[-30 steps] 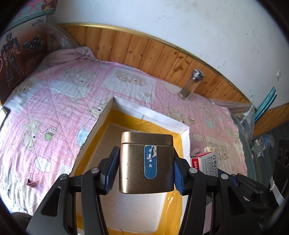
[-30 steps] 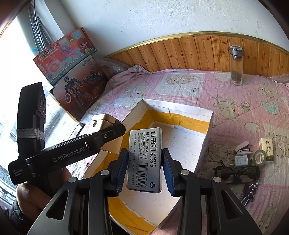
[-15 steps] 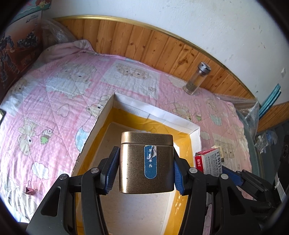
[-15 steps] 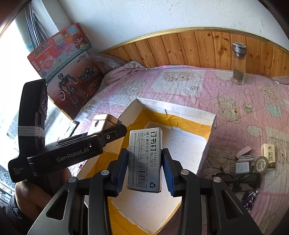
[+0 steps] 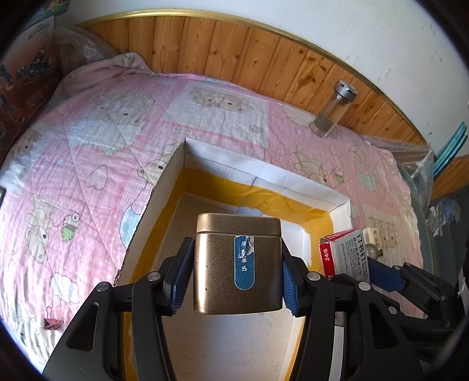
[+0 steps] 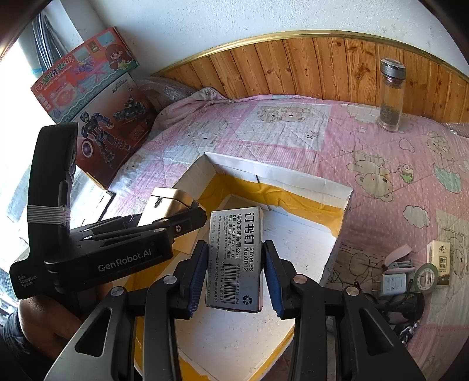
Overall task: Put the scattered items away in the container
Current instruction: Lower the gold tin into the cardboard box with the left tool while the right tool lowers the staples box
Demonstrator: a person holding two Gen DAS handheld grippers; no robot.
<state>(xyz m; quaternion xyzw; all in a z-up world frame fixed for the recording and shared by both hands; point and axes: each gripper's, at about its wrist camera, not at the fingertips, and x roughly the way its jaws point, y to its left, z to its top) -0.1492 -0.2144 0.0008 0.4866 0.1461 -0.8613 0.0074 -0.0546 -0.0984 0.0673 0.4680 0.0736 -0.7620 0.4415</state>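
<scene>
A pink quilt [image 5: 96,152] printed with bears covers the bed. Behind it runs wooden wall panelling [image 6: 307,70] under a white wall [image 5: 337,26]. Two colourful toy boxes [image 6: 96,96] lean at the bed's far left corner beside bubble wrap [image 6: 167,88].

Bright daylight floods in left of the toy boxes [image 6: 96,96], blown out white; pictures sharp, with fisheye bending and dark corners around them.
</scene>
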